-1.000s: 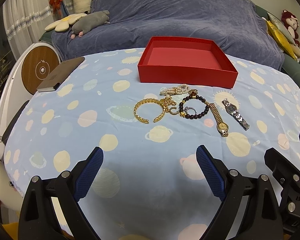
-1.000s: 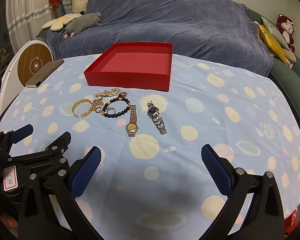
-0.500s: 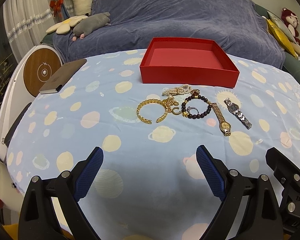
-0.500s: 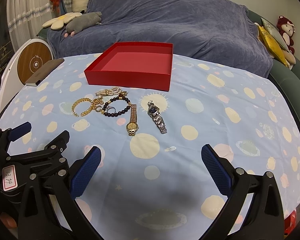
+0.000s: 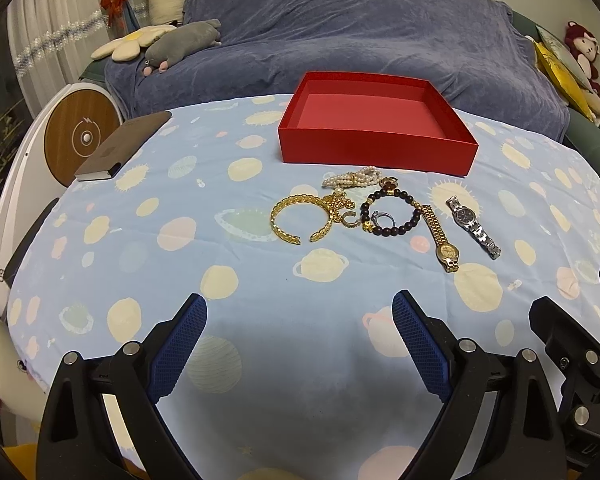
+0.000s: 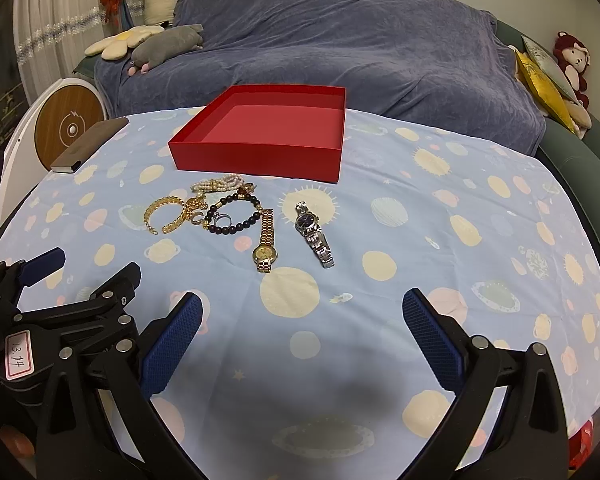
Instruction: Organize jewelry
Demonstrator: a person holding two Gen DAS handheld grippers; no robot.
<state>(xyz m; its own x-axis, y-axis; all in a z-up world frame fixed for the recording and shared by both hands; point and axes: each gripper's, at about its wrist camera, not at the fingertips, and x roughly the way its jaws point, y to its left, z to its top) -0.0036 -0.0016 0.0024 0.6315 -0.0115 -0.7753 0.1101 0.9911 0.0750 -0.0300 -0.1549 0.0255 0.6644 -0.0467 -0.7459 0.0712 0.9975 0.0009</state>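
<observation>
An empty red box (image 5: 376, 160) (image 6: 256, 160) stands at the far middle of the table. In front of it lies a cluster of jewelry: a gold open bangle (image 5: 296, 218) (image 6: 165, 216), a pearl strand (image 5: 352, 178) (image 6: 218, 183), a dark bead bracelet (image 5: 392, 216) (image 6: 234, 214) with a silver ring (image 5: 381, 216) inside it, a gold watch (image 5: 442, 238) (image 6: 265, 246) and a silver watch (image 5: 472, 226) (image 6: 314, 234). My left gripper (image 5: 299, 316) and my right gripper (image 6: 302, 314) are both open, near the table's front edge, with nothing between their fingers.
A planet-print cloth (image 5: 180, 240) covers the round table. A brown notebook (image 5: 124, 146) lies at its far left edge. Behind is a sofa under a blue blanket (image 5: 360, 32) with plush toys (image 5: 180, 42). A white round appliance (image 5: 82, 136) stands left of the table.
Both views have shifted slightly, the jewelry and box sitting a little lower in the left view. Nothing on the table has moved; both grippers stay open.
</observation>
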